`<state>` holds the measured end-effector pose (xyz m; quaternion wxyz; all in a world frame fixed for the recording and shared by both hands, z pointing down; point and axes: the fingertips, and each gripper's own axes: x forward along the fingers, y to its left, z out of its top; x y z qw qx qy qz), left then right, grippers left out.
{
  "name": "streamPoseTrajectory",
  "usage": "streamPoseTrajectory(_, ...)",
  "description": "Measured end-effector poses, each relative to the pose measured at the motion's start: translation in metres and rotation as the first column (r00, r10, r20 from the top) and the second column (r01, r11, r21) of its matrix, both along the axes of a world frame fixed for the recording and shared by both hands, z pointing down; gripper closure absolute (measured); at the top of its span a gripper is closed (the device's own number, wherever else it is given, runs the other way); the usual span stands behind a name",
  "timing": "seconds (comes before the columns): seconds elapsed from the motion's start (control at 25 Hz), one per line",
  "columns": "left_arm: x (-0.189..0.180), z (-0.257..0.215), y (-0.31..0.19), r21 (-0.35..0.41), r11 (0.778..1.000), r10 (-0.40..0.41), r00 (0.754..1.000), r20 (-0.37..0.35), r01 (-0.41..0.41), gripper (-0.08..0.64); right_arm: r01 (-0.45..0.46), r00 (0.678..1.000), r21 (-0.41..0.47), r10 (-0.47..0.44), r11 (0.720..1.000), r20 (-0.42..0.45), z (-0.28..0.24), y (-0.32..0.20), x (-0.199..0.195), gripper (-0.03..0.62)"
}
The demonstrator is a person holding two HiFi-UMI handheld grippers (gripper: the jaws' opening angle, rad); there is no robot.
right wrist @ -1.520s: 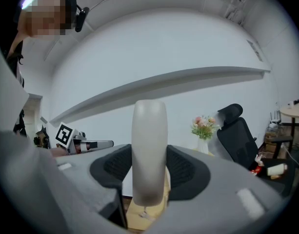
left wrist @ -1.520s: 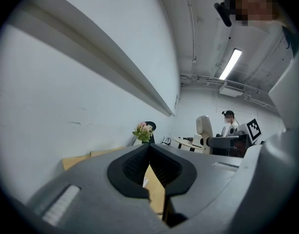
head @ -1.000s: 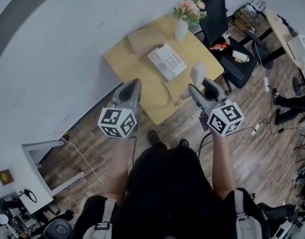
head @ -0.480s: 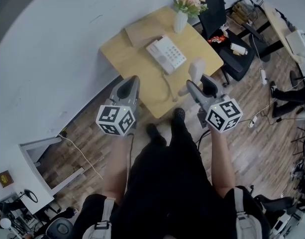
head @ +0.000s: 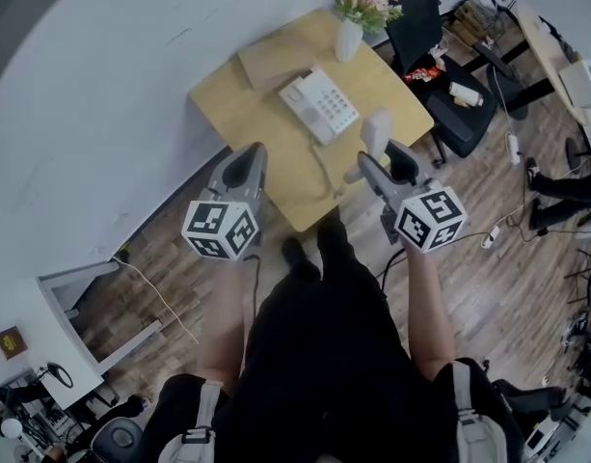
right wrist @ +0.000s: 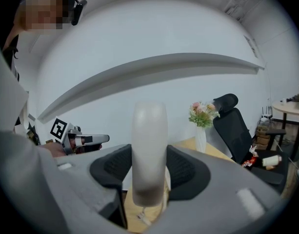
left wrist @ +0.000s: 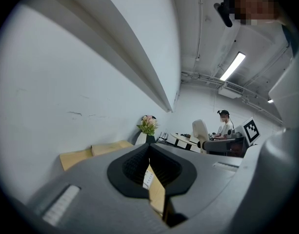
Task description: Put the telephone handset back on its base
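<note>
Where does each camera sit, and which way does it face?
Head view: on the person's head, facing steeply down at the table; legs, arms, left claw, right claw show.
Left gripper view: on the left claw, facing along its jaws over the table; head shows.
Right gripper view: on the right claw, facing its clamped handset; head shows.
Both gripper views share the flowers.

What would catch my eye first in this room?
A white telephone handset stands upright, clamped in the right gripper and held over the wooden table. Beyond it, the white telephone base sits on the table, with a vase of pink flowers at the far corner.
</note>
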<state>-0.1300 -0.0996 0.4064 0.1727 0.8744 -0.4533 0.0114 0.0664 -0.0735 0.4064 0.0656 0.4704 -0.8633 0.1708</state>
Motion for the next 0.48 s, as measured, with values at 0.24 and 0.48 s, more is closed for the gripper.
streamPoseTrajectory(0.24,0.011,0.004,-0.023,-0.018,1.0,-0.02,1.0,0.012,0.02,0.551,0.034,0.999,-0.033,-0.035,0.999,-0.015,0.014,-0.027,0.006,0.371)
streamPoseTrajectory(0.48,0.018,0.01,-0.053,-0.037,0.998,-0.055,0.998,0.014,0.055,0.551,0.083,0.996,-0.076,-0.086,0.994,-0.038,0.034,-0.063,0.005,0.371)
